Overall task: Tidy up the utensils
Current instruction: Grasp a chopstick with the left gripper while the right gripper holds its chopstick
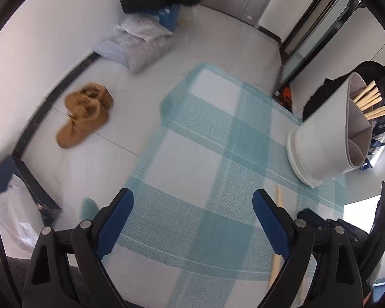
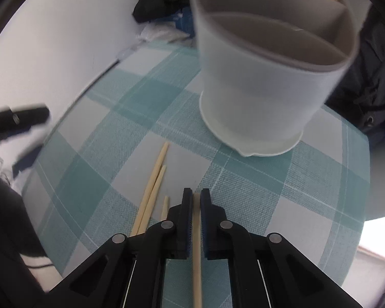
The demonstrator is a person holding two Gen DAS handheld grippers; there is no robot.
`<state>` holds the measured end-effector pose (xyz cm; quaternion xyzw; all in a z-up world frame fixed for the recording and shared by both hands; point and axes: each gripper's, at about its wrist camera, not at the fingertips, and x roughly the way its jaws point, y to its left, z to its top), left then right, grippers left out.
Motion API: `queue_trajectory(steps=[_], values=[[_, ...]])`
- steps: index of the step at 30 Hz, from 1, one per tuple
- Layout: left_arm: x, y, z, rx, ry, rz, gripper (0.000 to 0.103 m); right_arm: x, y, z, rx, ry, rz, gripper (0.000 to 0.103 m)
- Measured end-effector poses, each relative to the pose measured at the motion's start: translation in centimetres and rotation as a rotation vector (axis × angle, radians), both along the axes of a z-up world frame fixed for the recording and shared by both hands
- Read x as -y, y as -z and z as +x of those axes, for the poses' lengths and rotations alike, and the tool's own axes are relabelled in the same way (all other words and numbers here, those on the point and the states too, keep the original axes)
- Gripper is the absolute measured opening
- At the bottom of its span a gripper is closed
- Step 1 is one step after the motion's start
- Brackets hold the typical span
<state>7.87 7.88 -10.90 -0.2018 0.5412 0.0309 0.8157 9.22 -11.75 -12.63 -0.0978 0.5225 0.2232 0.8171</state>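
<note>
Over teal checked cloth, our right gripper pinches a light, stiff, slippery chopstick near one end; left gripper gapes empty.

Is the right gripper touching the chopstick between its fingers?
Touching. The right wrist view shows the right gripper shut on a chopstick, both fingers pressed against its sides.

Bare checked cloth lies open ahead; the white holder blocks beyond
</note>
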Motion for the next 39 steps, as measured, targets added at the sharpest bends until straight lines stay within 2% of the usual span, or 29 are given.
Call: queue_trajectory(steps=[2,8,11,16,17,19,22,24,29,32,35,37,39], values=[[0.5,0.6,0.2,-0.022,0.01,-0.047,0.091,1.8,-1.0,0.1,0.016,0.049,0.062,0.005],[3.9,1.1,0.7,-0.056,0.092,0.003,0.091,8.4,-3.9,0.3,0.025,0.249,0.337,0.005],[5.2,1.1,0.7,-0.05,0.137,-0.006,0.091,11.6,-4.4,0.3,-0.005,0.336,0.475,0.005],[7.7,1.7,1.5,-0.088,0.192,0.082,0.088,16.1,-4.6,-0.6,-0.029,0.449,0.609,0.005],[8.0,1.6,1.6,-0.09,0.2,0.092,0.084,16.5,-4.4,-0.9,-0.027,0.457,0.624,0.005],[8.4,1.4,1.9,-0.088,0.205,0.104,0.082,17.1,-4.9,-0.9,-0.016,0.468,0.65,0.005],[8.7,1.4,2.3,-0.09,0.19,0.109,0.079,18.4,-5.8,-2.0,0.031,0.461,0.628,0.005],[8.9,1.7,2.6,-0.094,0.179,0.112,0.07,18.3,-5.9,-2.6,0.049,0.453,0.628,0.005],[9.7,2.0,2.8,-0.086,0.18,0.165,0.06,18.9,-5.2,-2.3,0.051,0.463,0.647,0.005],[10.2,1.8,2.7,-0.081,0.191,0.176,0.059,19.1,-5.4,-2.6,0.063,0.458,0.661,0.005],[11.0,1.7,2.7,-0.089,0.202,0.25,0.049,19.2,-5.3,-2.5,0.067,0.453,0.657,0.005],[11.5,1.6,2.7,-0.102,0.207,0.274,0.047,19.5,-5.0,-2.3,0.052,0.464,0.664,0.005],[11.5,1.7,3.0,-0.12,0.2,0.269,0.045,19.7,-4.7,-2.1,0.036,0.477,0.669,0.005]])
